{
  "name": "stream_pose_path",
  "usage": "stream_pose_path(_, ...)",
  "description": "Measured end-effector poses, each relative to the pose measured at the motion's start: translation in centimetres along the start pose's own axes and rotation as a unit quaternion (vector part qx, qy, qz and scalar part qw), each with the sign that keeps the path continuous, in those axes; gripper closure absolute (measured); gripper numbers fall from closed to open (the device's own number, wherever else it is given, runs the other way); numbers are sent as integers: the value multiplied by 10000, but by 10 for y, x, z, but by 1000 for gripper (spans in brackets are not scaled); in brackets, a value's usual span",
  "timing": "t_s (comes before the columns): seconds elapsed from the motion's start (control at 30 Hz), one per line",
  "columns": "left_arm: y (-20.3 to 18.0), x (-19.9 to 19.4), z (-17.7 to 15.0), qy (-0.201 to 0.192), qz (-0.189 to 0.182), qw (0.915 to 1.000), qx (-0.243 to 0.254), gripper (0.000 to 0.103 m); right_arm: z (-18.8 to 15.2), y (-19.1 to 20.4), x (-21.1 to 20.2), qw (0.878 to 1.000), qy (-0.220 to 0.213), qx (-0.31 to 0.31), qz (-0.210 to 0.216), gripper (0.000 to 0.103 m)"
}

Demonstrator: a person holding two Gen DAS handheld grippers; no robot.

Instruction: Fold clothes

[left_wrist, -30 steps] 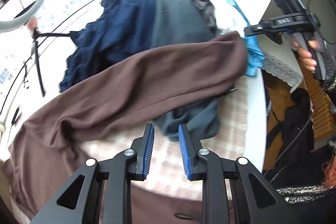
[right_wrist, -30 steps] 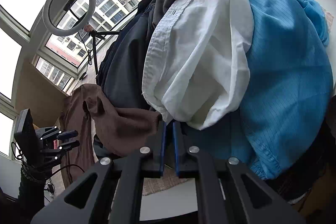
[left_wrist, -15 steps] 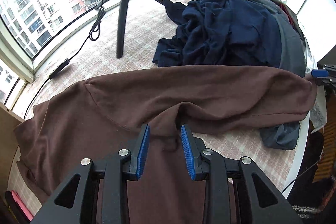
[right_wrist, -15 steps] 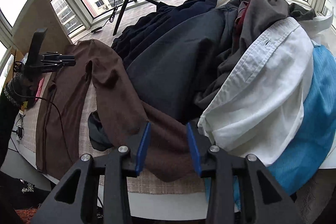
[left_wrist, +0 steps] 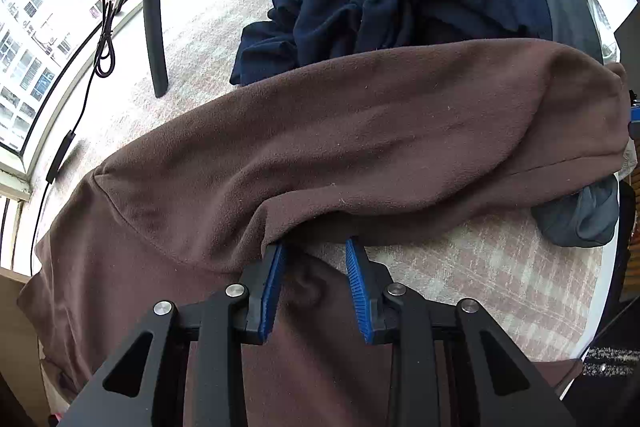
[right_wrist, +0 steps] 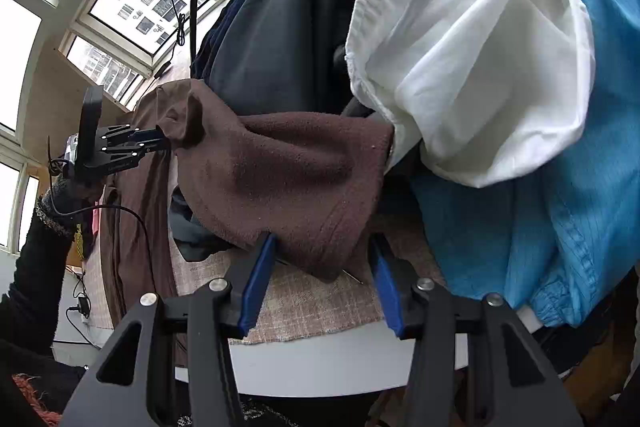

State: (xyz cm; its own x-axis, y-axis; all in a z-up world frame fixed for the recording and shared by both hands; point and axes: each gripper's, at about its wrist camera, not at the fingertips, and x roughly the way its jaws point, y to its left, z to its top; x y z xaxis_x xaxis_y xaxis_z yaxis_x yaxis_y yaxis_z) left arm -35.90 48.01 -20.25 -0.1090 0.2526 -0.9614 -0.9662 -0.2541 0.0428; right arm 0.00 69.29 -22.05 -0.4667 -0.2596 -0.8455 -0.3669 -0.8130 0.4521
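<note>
The brown fleece garment (left_wrist: 360,131) lies spread across the bench (left_wrist: 500,267), one sleeve stretched toward the heap of unfolded clothes (right_wrist: 480,47). It looks soft, thick and limp — it should sag and drag rather than slide. The left gripper (left_wrist: 316,283) stands spread, empty, its tips at the underarm crease. The right gripper (right_wrist: 320,279) is opening around the sleeve cuff (right_wrist: 320,227), pads not pressing — cuff and shoulder seam seem the best holds.
</note>
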Motion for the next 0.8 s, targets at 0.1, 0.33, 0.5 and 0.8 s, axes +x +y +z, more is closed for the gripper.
stream_pose_path(0.1,-2,9,2,52,211,9996,172,91,6,1,6,9996,-64,19,272,57)
stream_pose_path(0.33,16,-17,-12,11,70,9999,-138,103,32,38,-42,9939,-611,-914,-89,96)
stream_pose_path(0.5,-13,-49,-7,-344,-448,9983,142,100,39,63,-59,9781,-1050,-1637,-746,96)
stream_pose_path(0.8,-123,-46,42,-622,-1357,9784,1431,94,32,16,-26,9992,-248,-283,92,82)
